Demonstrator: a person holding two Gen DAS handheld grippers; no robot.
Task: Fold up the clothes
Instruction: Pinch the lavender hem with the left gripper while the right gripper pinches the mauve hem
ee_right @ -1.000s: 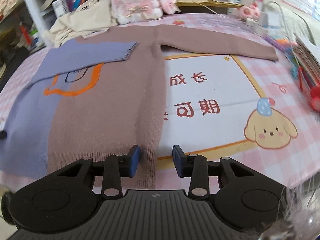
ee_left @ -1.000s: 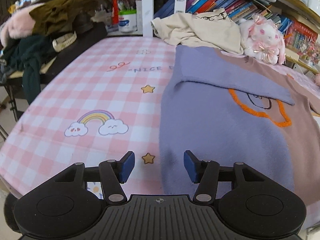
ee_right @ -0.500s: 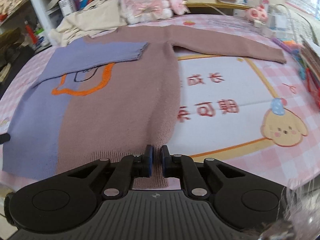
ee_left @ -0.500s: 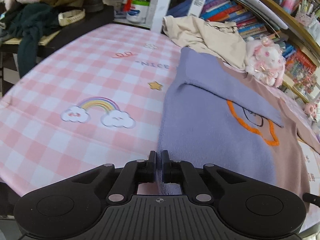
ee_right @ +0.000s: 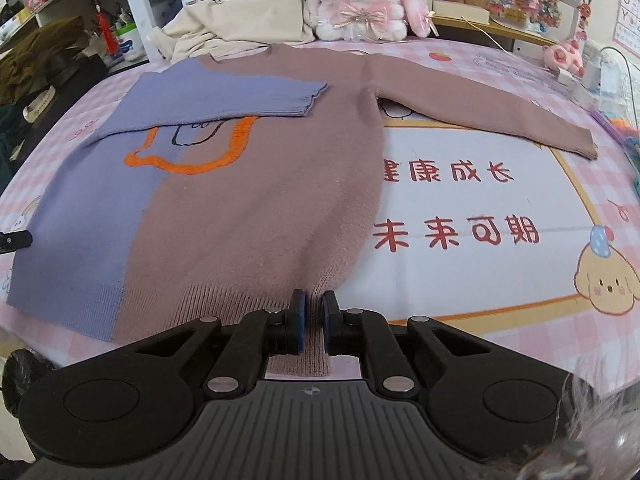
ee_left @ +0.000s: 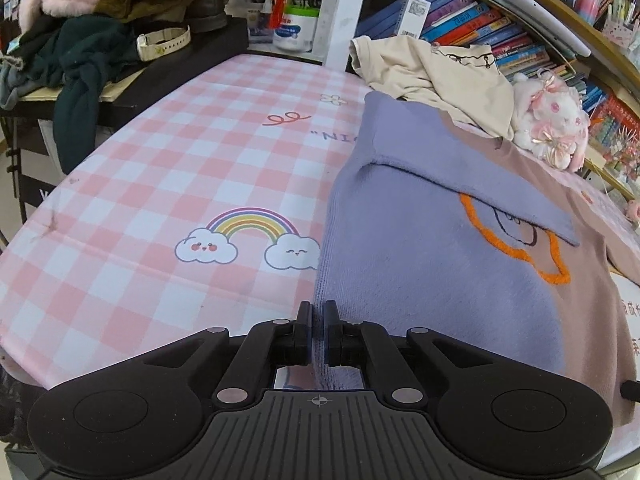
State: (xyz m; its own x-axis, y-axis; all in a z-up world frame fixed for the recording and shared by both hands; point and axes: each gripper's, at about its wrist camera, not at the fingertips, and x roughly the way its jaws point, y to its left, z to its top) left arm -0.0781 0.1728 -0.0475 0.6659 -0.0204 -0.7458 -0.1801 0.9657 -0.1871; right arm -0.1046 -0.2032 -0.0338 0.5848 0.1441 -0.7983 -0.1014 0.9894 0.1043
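Observation:
A sweater (ee_right: 248,200), half purple and half brown with an orange outline on its chest, lies flat on the pink checked table (ee_left: 160,168). Its purple sleeve (ee_right: 240,96) is folded across the chest; the brown sleeve (ee_right: 480,112) stretches out to the right. My left gripper (ee_left: 318,320) is shut on the sweater's (ee_left: 420,280) purple hem corner at its left edge. My right gripper (ee_right: 313,312) is shut on the brown ribbed hem at the sweater's right bottom corner. The left gripper's tip (ee_right: 16,239) shows at the left edge of the right wrist view.
A cream garment (ee_left: 436,68) and a pink plush rabbit (ee_right: 360,4) lie at the table's far edge before bookshelves (ee_left: 480,28). A side stand with dark clothes (ee_left: 80,60) is at the left. Cables and small items (ee_right: 592,76) sit at the far right.
Both grippers went from open to shut, each now pinching a hem corner of the sweater. Both have moved in over the sweater's bottom edge.

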